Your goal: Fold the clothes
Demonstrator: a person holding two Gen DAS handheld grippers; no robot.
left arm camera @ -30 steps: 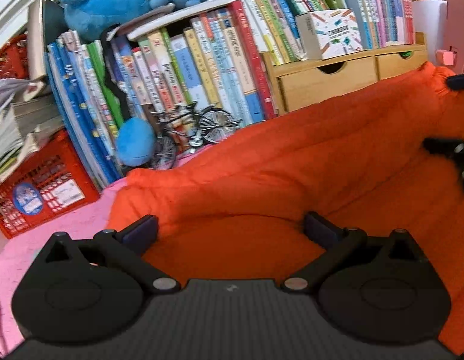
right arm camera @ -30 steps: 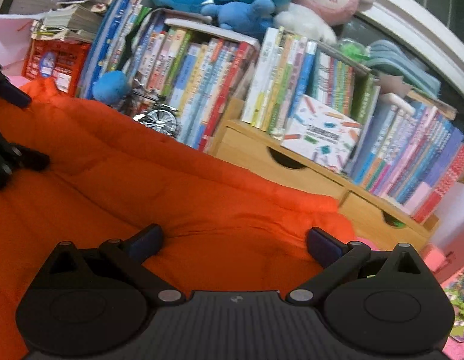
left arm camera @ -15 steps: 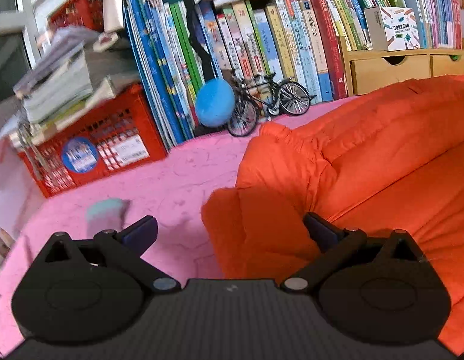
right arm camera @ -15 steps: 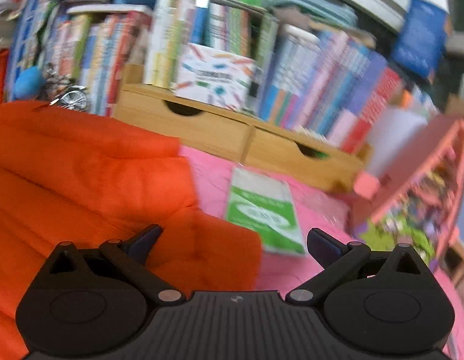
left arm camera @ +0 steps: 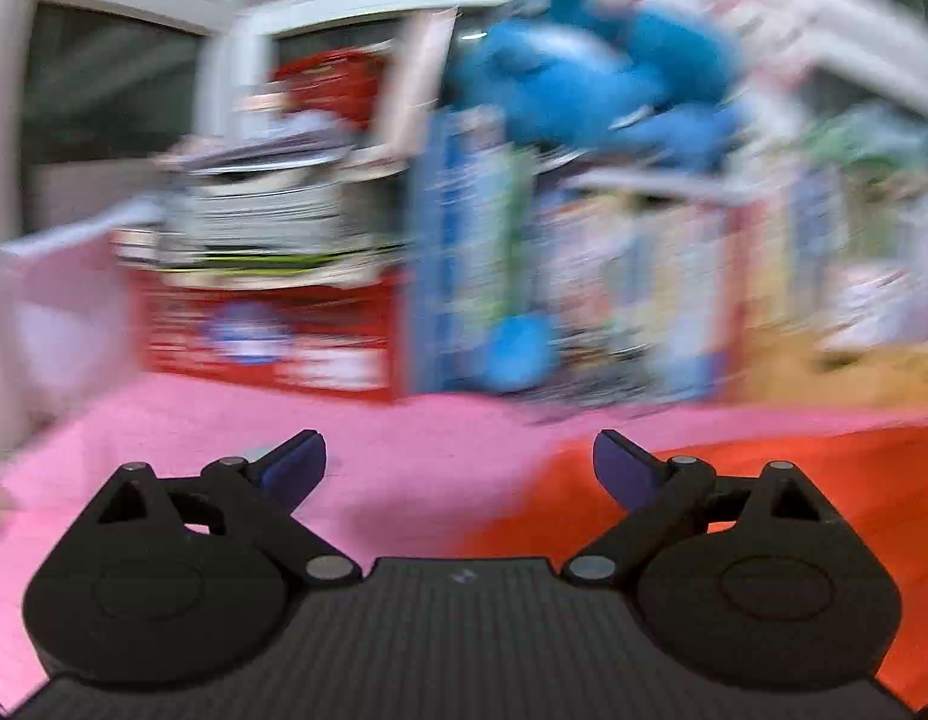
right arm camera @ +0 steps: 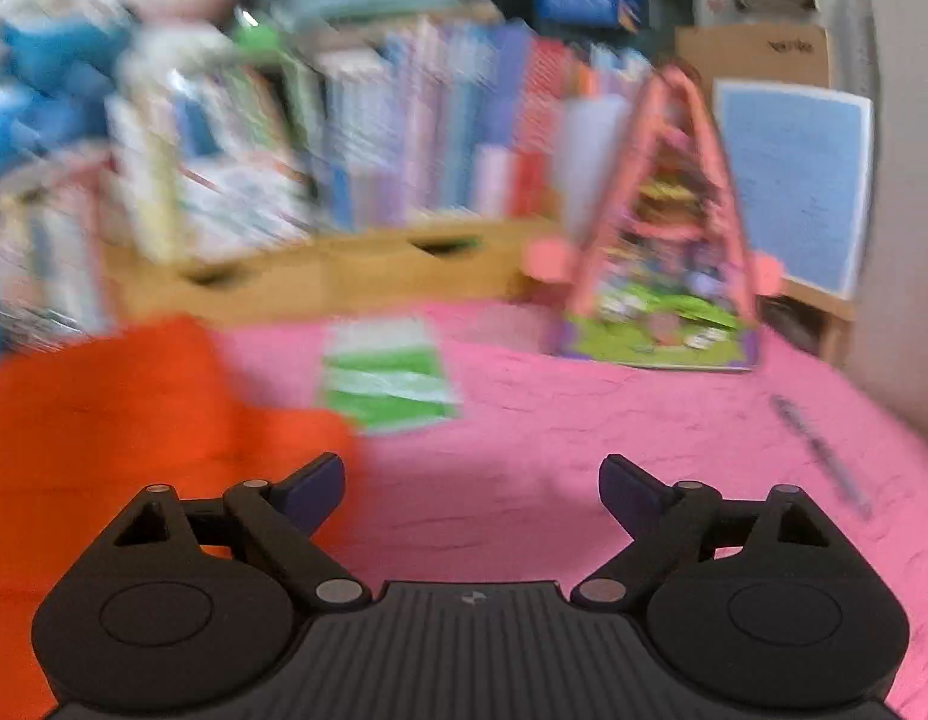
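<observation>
Both views are badly smeared, so fine detail is lost. The left hand-held gripper stands wide over the pink table, jaws just easing inward a touch, with nothing between them. The orange garment lies low on the right of that view, its edge passing behind the right finger, apart from the pads as far as the blur allows. Behind stand a red crate, a row of books and a blue plush on top. The right hand-held gripper is also spread wide and empty, jaws just narrowing slightly. Here the garment sits to the left, behind the left finger. A green booklet lies just beside it on the cloth, a pen further right, a pink rack beyond.
</observation>
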